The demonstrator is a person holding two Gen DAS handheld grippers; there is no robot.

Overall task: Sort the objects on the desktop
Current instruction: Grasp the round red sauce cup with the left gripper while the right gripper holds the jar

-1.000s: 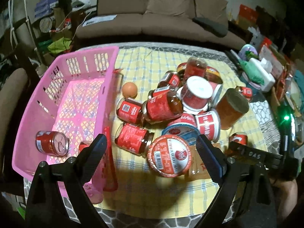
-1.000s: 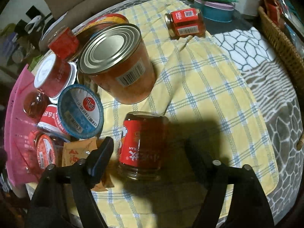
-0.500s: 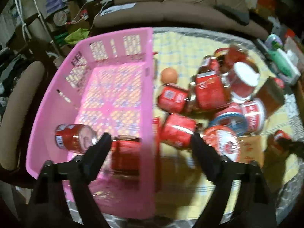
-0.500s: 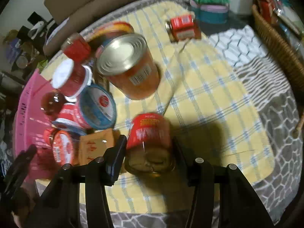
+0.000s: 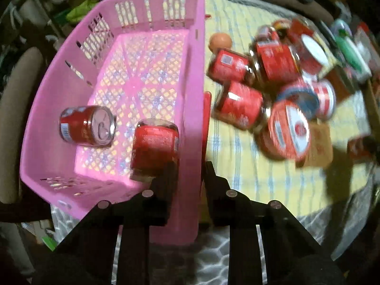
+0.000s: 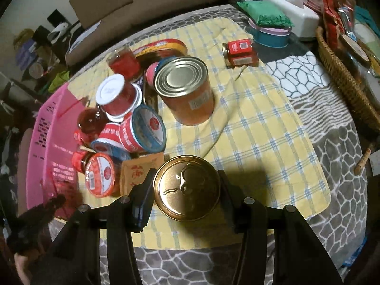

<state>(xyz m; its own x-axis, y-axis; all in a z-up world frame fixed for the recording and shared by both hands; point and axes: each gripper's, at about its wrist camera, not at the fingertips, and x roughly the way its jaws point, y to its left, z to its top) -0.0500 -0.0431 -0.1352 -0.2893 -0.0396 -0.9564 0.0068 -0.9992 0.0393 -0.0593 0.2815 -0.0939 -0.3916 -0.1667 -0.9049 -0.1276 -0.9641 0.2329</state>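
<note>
My left gripper is shut on the near right wall of the pink basket, one finger inside and one outside. Inside the basket lie a red can and a red jar. A pile of red jars and tubs lies on the yellow checked cloth to the right. My right gripper is shut on a jar with a gold pull-tab lid, lifted above the cloth, lid toward the camera. The pile and basket lie to its left.
A large tin can stands mid-cloth, a small red jar lies behind it. A wicker basket, blue tin and white box line the right. An orange ball sits by the basket. A sofa stands behind.
My left gripper swung left from the pile and closed on the basket wall. My right gripper closed on the jar, lifted it and turned its gold lid toward the camera.
</note>
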